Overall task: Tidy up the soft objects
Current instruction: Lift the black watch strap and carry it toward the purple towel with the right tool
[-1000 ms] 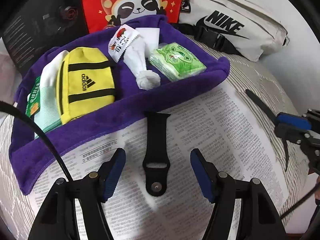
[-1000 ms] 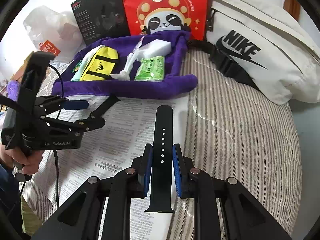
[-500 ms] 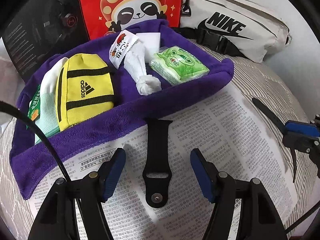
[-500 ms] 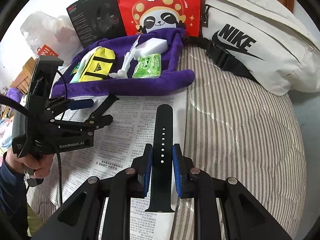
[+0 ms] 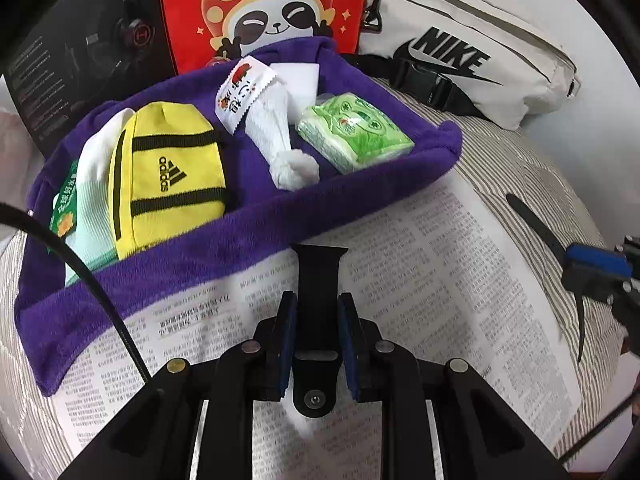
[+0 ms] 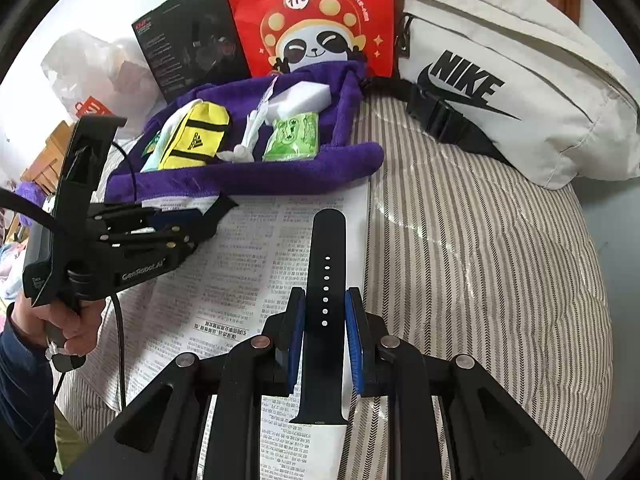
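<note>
My left gripper [image 5: 318, 344] points down at the newspaper, its jaws closing on a short black watch strap piece [image 5: 318, 272] with a pin; the blue pads touch both of its sides. My right gripper [image 6: 325, 340] is shut on the longer black strap piece with holes [image 6: 328, 240], which lies along the paper's right edge. Just beyond both sits a purple towel tray [image 5: 280, 232]. It holds a yellow Adidas pouch [image 5: 168, 184], a knotted white cloth [image 5: 280, 148], a green tissue pack [image 5: 356, 136] and a mint sock pack [image 5: 92, 200].
A newspaper [image 5: 420, 280] covers part of the striped bedspread [image 6: 480, 260]. Behind the tray stand a red panda bag [image 6: 312, 20] and a black box [image 6: 188, 40]. A white Nike bag [image 6: 500, 80] lies at the back right. A person's hand [image 6: 60, 320] grips the left tool's handle.
My left gripper's jaws have come together from wide apart onto the short strap piece. The right gripper keeps its grip on the holed strap and stays in place.
</note>
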